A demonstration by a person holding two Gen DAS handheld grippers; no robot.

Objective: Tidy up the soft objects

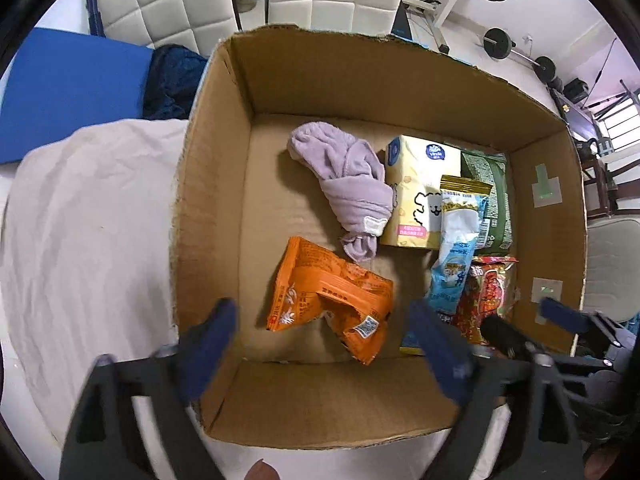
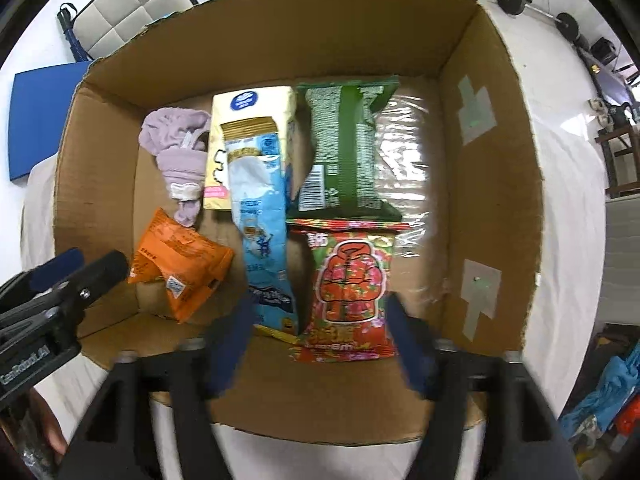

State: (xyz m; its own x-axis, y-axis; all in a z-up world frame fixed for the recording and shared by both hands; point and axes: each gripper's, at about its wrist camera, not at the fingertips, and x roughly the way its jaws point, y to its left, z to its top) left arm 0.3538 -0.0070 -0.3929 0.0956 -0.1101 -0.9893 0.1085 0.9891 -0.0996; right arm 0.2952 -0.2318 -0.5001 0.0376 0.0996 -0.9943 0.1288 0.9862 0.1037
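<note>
An open cardboard box (image 1: 400,80) (image 2: 280,32) holds several soft items. A lilac cloth (image 1: 348,184) (image 2: 180,148), a yellow tissue pack (image 1: 420,196) (image 2: 256,108), a green packet (image 1: 492,196) (image 2: 348,148), a light blue packet (image 1: 456,252) (image 2: 264,232), a red packet (image 1: 488,292) (image 2: 348,288) and an orange packet (image 1: 332,296) (image 2: 180,264) lie on its floor. My left gripper (image 1: 324,320) is open and empty above the orange packet. My right gripper (image 2: 320,320) is open and empty above the red packet; it also shows in the left wrist view (image 1: 528,320).
The box stands on a white sheet (image 1: 80,220) (image 2: 568,208). A blue mat (image 1: 68,88) and dark blue cloth (image 1: 172,80) lie beyond it to the left. White padded cushions (image 1: 168,0) and barbell weights (image 1: 500,42) stand at the back.
</note>
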